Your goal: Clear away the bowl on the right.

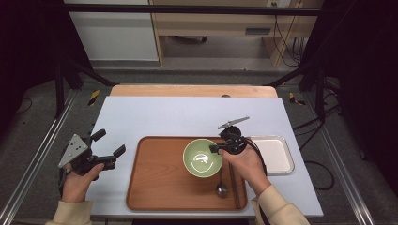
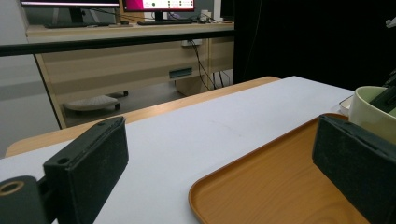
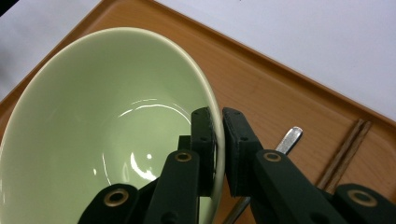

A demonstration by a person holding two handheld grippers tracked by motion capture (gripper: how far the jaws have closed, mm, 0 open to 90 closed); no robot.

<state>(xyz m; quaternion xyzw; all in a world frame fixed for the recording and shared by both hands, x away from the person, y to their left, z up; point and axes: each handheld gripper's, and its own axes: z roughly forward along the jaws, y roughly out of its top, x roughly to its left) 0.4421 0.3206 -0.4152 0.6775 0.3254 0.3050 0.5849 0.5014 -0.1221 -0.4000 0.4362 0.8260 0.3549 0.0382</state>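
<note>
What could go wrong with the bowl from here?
The right gripper pinches the bowl by one thin spot on its rim, so the bowl could pivot or slip out and drop onto the tray. The spoon and chopsticks lie right beside the bowl, so setting it down carelessly might land it on them and leave it tilted. The left gripper is open and off to the side, giving no support.

Light: even, from overhead; the white table top (image 1: 187,112) is bright, the surroundings at both sides nearly black.
Glare: curved white glints inside the green bowl (image 3: 112,121).
Shadows: soft and faint under the bowl on the wooden tray (image 1: 159,178).
Focus: the left gripper's pads (image 2: 88,158) look soft; monitors behind are blurred.
</note>
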